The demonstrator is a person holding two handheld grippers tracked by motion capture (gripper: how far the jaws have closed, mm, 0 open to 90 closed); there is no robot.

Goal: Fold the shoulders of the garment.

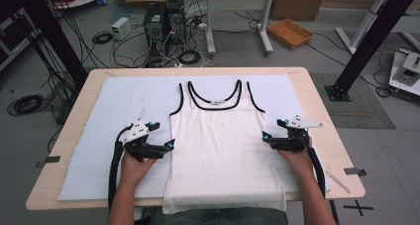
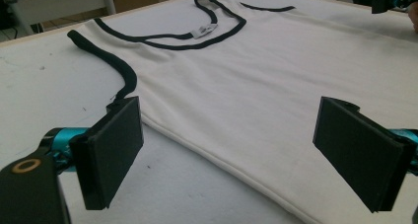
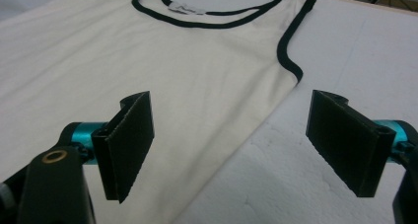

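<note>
Two grippers flank a white tank top (image 1: 223, 140) with black trim, which lies flat, face up, on a white mat (image 1: 119, 101) covering the wooden table (image 1: 79, 101); its hem hangs over the near edge toward the person. On the left, the left gripper (image 1: 171, 144) sits at the shirt's side seam, just below the armhole, jaws spread wide with nothing between them but the seam and mat underneath. Across the chest, the neckline (image 1: 214, 105) and its small label (image 2: 204, 30) point away toward the far edge. On the right, the right gripper (image 1: 266, 137) is at the opposite seam, jaws likewise gaping, straddling the shirt's edge without pinching it.
</note>
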